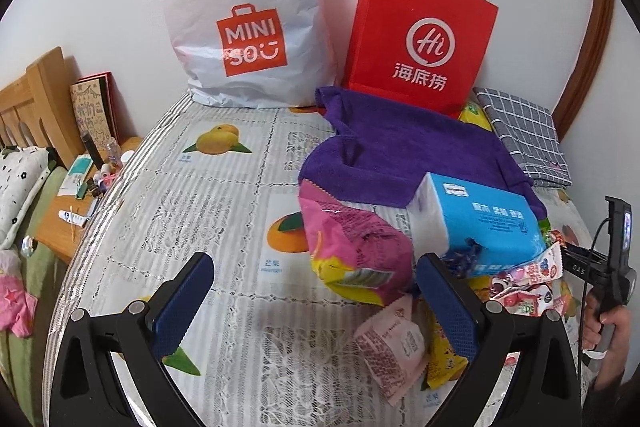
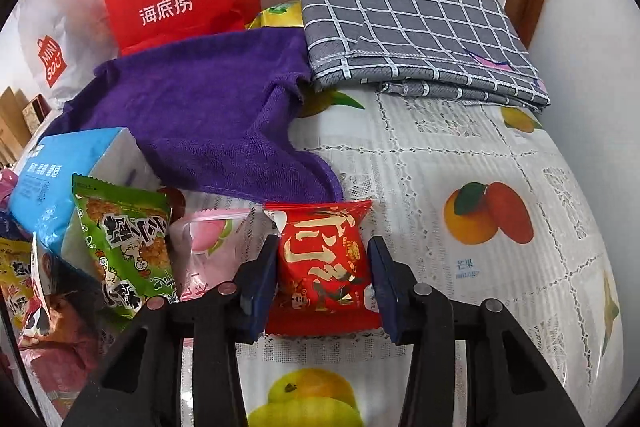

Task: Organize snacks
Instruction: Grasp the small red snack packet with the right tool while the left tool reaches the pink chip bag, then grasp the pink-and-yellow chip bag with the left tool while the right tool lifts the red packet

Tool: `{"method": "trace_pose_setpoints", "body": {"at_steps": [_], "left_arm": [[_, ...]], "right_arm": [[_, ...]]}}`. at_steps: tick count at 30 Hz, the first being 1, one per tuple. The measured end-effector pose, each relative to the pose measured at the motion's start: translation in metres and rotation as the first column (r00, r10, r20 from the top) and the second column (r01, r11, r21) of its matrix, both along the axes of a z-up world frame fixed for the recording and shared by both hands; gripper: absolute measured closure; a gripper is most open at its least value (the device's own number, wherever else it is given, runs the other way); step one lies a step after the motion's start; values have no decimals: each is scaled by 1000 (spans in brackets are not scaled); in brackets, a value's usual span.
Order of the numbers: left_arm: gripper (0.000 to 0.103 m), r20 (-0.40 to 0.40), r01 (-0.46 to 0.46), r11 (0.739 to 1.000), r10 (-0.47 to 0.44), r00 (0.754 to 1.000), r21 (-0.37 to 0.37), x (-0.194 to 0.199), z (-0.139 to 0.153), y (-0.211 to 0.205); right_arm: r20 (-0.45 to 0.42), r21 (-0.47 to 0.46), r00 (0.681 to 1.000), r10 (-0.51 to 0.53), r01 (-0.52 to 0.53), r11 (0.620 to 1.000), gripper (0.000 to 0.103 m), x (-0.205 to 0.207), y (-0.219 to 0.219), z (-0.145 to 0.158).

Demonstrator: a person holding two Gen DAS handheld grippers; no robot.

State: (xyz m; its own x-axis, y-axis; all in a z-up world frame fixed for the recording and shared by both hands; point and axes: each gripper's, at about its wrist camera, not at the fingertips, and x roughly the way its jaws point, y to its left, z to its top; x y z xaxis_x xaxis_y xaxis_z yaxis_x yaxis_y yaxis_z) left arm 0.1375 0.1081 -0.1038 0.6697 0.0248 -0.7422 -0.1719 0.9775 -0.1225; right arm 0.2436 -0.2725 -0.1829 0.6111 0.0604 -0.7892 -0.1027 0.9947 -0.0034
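Right gripper (image 2: 323, 281) low centre of its view, blue pads either side of a red snack packet (image 2: 325, 263) lying on the fruit-print tablecloth (image 2: 460, 163); left pad touching, right pad just beside it (full clamp unclear). Green snack packet (image 2: 126, 247) and blue tissue pack (image 2: 52, 179) at left, purple towel (image 2: 208, 123) above. Left gripper (image 1: 316, 311) jaws wide apart, nothing held, right pad near a pink snack bag (image 1: 352, 251). Red paper bag (image 1: 420, 39) at back.

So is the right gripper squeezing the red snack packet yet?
Cannot tell. In the right wrist view the right gripper has the red snack packet between its jaws, tight against both pads, but no squeeze shows plainly.
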Motion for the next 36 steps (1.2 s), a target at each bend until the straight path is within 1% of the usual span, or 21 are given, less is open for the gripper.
{"method": "trace_pose_setpoints", "body": {"at_steps": [4,7,9,14,17,19,21,22,23,24,25,26,29,32,34,36], "left_arm": [[1,-13,0,1000,0,1000,-9,4,-7,4],[1,-18,21,999,-22,1000,-50,12,-11,3],[1,-19,34,997,-35,999,-64,18,-13,1],[1,-44,66,996,-69,997,-58,40,-21,-12],[1,-81,75,996,-78,994,-44,51,-32,-18],[2,-102,74,996,-79,992,-51,55,-37,-20],[12,-112,75,995,-82,990,-63,56,-42,-21],[27,-123,75,995,-83,989,-71,57,-45,-20],[32,-131,76,993,-87,988,-86,58,-47,-19],[34,-117,74,993,-85,989,-94,56,-46,-18],[39,-113,82,992,-94,989,-100,55,-45,-18],[41,-110,87,991,-97,989,-98,54,-43,-18],[43,-89,79,993,-87,992,-91,45,-34,-15],[43,-62,66,993,-72,995,-94,33,-20,-9],[43,-43,49,995,-53,998,-85,24,-10,-3],[43,-30,52,994,-55,998,-97,15,-2,0]], "right_arm": [[43,20,999,-25,24,1000,59,-7,-6,6],[69,47,996,-54,50,998,59,-11,-14,8],[70,50,996,-60,57,997,59,-7,-15,6],[42,65,997,-69,66,996,59,3,-15,-2],[52,52,996,-67,64,997,59,2,-11,0],[57,36,996,-65,63,997,59,1,-9,2],[64,29,996,-58,56,998,59,-1,-9,2],[66,29,996,-54,52,998,59,-2,-8,2],[66,29,997,-52,50,998,59,-2,-8,2],[63,32,997,-53,51,998,59,-1,-9,1],[61,39,997,-55,53,998,59,-3,-10,0],[60,52,997,-58,54,997,59,-4,-11,1],[68,97,996,-61,55,994,59,-11,-16,7],[98,101,992,-81,71,992,59,-26,-18,21],[101,110,991,-83,72,991,59,-36,-19,29],[106,115,991,-78,65,991,59,-51,-17,40]]}}
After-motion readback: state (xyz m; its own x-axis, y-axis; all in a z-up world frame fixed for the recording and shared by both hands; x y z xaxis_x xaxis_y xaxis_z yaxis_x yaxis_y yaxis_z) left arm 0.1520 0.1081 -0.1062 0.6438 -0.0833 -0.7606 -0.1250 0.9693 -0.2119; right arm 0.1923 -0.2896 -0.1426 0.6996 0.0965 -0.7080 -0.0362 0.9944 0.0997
